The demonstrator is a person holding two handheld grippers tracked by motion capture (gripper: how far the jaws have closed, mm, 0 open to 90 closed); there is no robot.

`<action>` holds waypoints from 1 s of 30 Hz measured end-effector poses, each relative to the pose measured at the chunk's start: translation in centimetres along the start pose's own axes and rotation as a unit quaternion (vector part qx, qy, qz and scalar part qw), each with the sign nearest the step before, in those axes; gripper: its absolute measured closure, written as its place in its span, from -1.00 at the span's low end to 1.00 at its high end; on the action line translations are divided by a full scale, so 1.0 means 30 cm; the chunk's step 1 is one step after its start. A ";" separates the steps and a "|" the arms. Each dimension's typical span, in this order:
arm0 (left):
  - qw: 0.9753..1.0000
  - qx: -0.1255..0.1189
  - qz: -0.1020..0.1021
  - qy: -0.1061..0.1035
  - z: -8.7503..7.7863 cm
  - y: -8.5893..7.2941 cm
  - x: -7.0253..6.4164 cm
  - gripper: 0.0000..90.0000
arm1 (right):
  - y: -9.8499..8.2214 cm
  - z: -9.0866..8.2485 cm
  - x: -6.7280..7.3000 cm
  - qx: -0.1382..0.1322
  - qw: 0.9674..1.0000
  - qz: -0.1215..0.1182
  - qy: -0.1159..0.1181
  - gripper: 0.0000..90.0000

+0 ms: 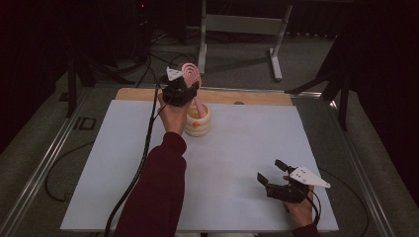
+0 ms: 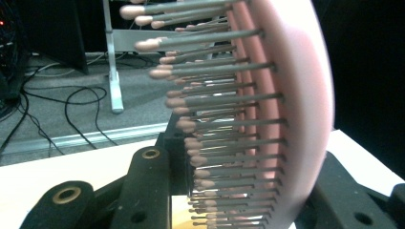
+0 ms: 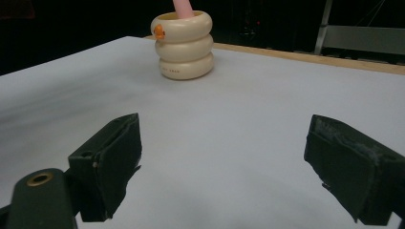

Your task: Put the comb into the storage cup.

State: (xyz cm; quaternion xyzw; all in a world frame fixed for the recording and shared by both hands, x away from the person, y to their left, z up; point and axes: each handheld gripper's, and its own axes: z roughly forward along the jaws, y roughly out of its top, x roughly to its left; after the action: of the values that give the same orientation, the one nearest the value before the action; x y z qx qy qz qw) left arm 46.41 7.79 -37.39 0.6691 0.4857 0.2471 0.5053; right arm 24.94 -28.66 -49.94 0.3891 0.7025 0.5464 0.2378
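A pink hairbrush (image 1: 191,74) stands upright with its handle down inside a cream ringed holder (image 1: 197,121) at the back middle of the white table (image 1: 237,153). My left gripper (image 1: 189,85) is shut on the brush's head just above the holder. In the left gripper view the brush (image 2: 291,109) sits between the two black jaws, bristles pointing left. My right gripper (image 1: 270,171) rests near the front right of the table, open with nothing between its fingers. The right gripper view looks past its spread jaws (image 3: 224,157) to the holder (image 3: 185,45), from which the pink handle (image 3: 183,7) rises.
A wooden strip (image 1: 257,98) runs along the table's far edge. Behind it a grey metal stand (image 1: 237,24) sits on the floor among black cables (image 1: 163,54). Metal rails (image 1: 44,163) border the table's sides.
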 end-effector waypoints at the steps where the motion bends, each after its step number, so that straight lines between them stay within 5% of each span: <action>1: 1.000 0.000 -0.001 0.000 0.001 -0.001 0.001 0.41 | 0.000 0.000 0.000 0.000 1.000 0.000 0.000 -0.72; 30: 1.000 0.018 -0.001 0.001 0.040 -0.045 -0.010 0.41 | -0.003 0.002 0.000 0.002 1.000 0.000 0.004 -0.72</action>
State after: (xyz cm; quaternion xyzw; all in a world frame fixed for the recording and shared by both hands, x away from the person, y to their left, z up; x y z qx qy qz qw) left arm 46.73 7.02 -39.01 0.6773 0.4910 0.2388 0.4931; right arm 24.97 -28.64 -50.03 0.3872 0.7044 0.5466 0.2348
